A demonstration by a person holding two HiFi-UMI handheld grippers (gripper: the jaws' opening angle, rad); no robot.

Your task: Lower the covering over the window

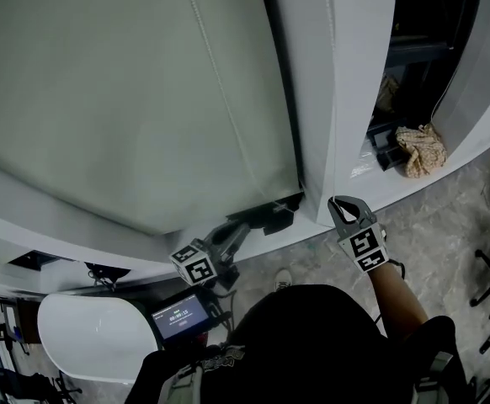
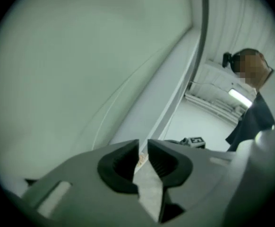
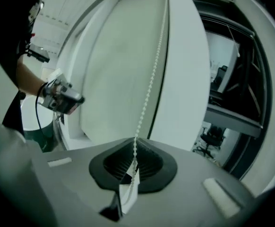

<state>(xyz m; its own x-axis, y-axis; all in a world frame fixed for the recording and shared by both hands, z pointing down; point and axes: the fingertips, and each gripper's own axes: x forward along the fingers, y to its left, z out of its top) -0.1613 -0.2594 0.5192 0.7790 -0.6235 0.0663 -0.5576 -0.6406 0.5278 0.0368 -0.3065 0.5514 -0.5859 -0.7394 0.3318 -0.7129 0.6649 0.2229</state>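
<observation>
Right claw point(image 3: 133, 167) clenched on bead chain point(image 3: 150, 82); left claw point(image 2: 143, 157) released, empty.
Head view: blind point(image 1: 127, 91) hangs just above left claw; screen point(image 1: 180, 316) text unreadable. Left gripper view: blind ahead-left. Right gripper view: chain rises from jaws, blind behind.

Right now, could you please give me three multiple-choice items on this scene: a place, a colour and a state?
1. In the head view, the crumpled cloth lies: A far left; B right of the white pillar; C bottom centre.
2. The bead chain is: A white; B red; C black.
3. The right hand-held gripper is: A open, empty; B shut on the bead chain; C shut on the cloth.
Answers: B, it shows beyond the pillar; A, pale beads; B, chain pinched between closed pads.
</observation>
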